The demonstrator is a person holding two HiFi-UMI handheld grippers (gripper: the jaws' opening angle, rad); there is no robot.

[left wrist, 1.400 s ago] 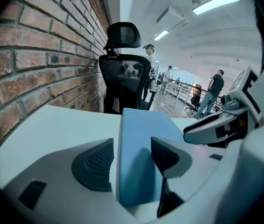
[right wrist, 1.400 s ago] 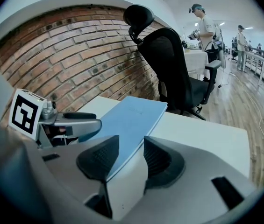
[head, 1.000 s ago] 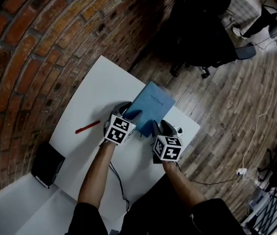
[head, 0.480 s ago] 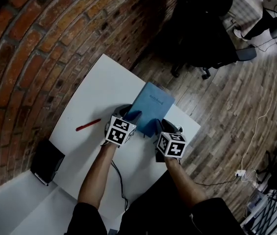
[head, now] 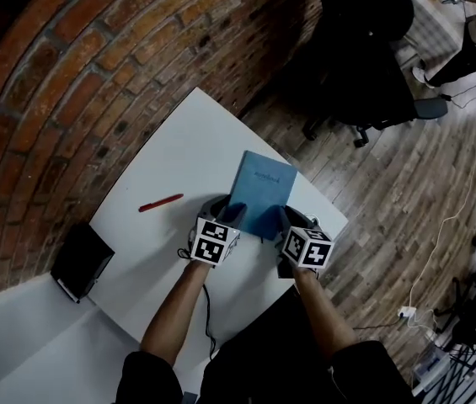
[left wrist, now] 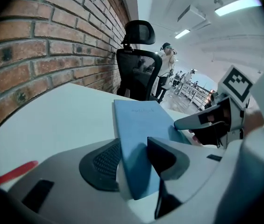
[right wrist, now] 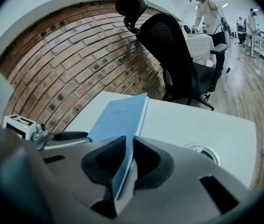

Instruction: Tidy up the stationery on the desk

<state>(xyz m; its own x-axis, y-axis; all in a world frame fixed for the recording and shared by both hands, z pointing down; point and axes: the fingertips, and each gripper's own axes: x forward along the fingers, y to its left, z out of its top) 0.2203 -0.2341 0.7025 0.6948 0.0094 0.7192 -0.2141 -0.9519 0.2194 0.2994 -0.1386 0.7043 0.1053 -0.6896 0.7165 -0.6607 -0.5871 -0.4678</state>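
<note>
A blue notebook [head: 261, 190] lies on the white desk [head: 179, 141], its near edge raised between both grippers. My right gripper [head: 284, 222] has just been closing, and in the right gripper view its pads [right wrist: 108, 158] press the notebook [right wrist: 117, 115] at the near right corner. My left gripper [head: 232, 215] has also just been closing. In the left gripper view it [left wrist: 134, 160] stands open round the notebook's [left wrist: 141, 125] near left corner, pads not pressing. A red pen [head: 160, 203] lies on the desk to the left.
A black box [head: 82, 262] sits at the desk's left end by the brick wall [head: 77, 74]. A black office chair [head: 364, 49] stands beyond the desk on the wooden floor. A round clear roll [right wrist: 202, 152] lies near the desk's right edge. A cable [head: 206, 318] runs under my arms.
The right gripper's jaws have closed onto the notebook's near corner. The left gripper has shifted along the near edge and its jaws have narrowed. The notebook has turned a little.
</note>
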